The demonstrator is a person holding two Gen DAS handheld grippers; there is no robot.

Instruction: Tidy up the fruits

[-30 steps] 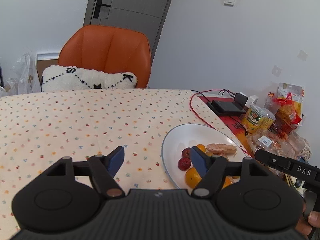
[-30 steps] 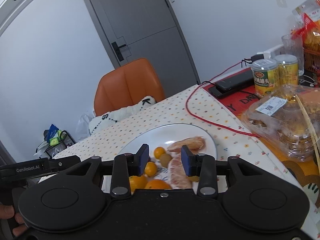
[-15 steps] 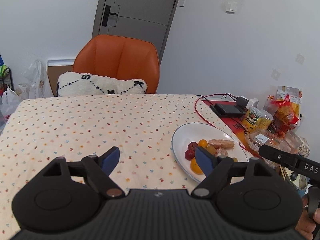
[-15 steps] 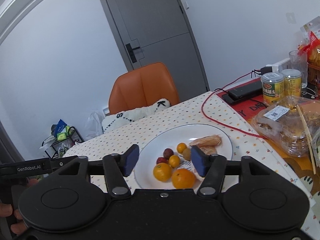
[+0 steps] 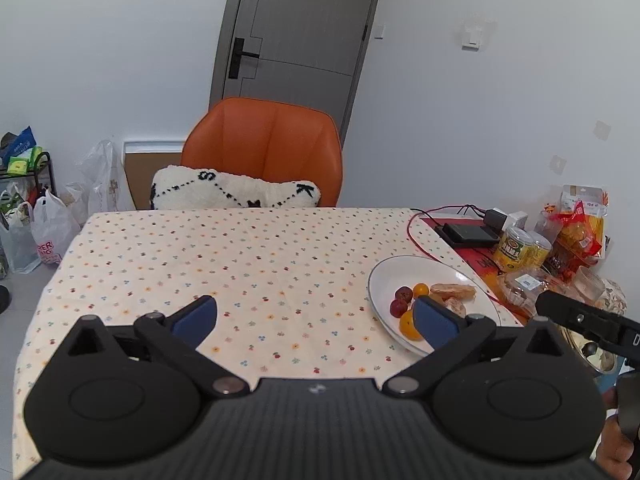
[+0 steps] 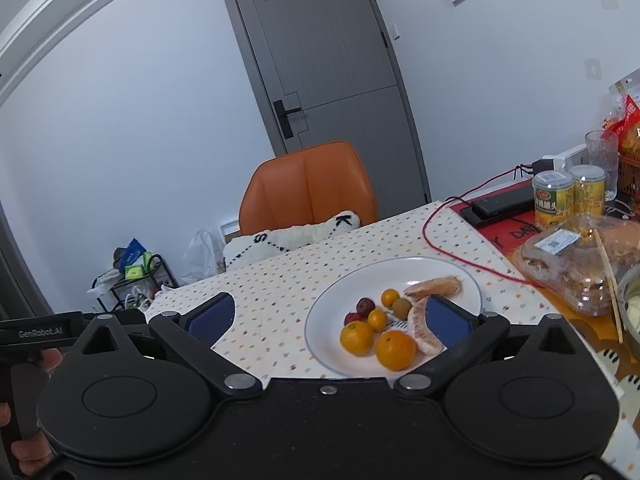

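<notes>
Both tools hang above the table, clear of everything. The left gripper (image 5: 314, 318) has its tongs spread wide and empty, over bare cloth (image 5: 240, 264). The right gripper (image 6: 328, 316) is likewise spread wide, nothing between the pads, poised at the near edge of the plate (image 6: 448, 272).

All fruit in view sits on that plate, which lies at about 3 o'clock from the left gripper, near the table's right side. Contents, as seen from the right wrist camera:
- two oranges (image 6: 395, 350) at the plate's 6 o'clock, touching or nearly so;
- two kumquats (image 6: 389, 297), one at centre and one just below it;
- two dark red fruits (image 6: 365, 305) at 9 o'clock, possibly dates; the view is too small to be sure;
- one brownish-green fruit (image 6: 401, 307) beside the upper kumquat;
- two peeled segments (image 6: 434, 286), one at 1 o'clock, the other at 4 o'clock and partly behind the right pad.

No loose fruit shows on the cloth. The cans (image 6: 554, 198), the clear box (image 6: 580, 264) and the phone (image 6: 500, 204) at 2 o'clock are not part of the job.

Assessment: gathering looks complete. If sorting by kind is intended, some remains: oranges and red fruits are paired, but the segments lie apart. Neither gripper is engaged with any fruit at present.
</notes>
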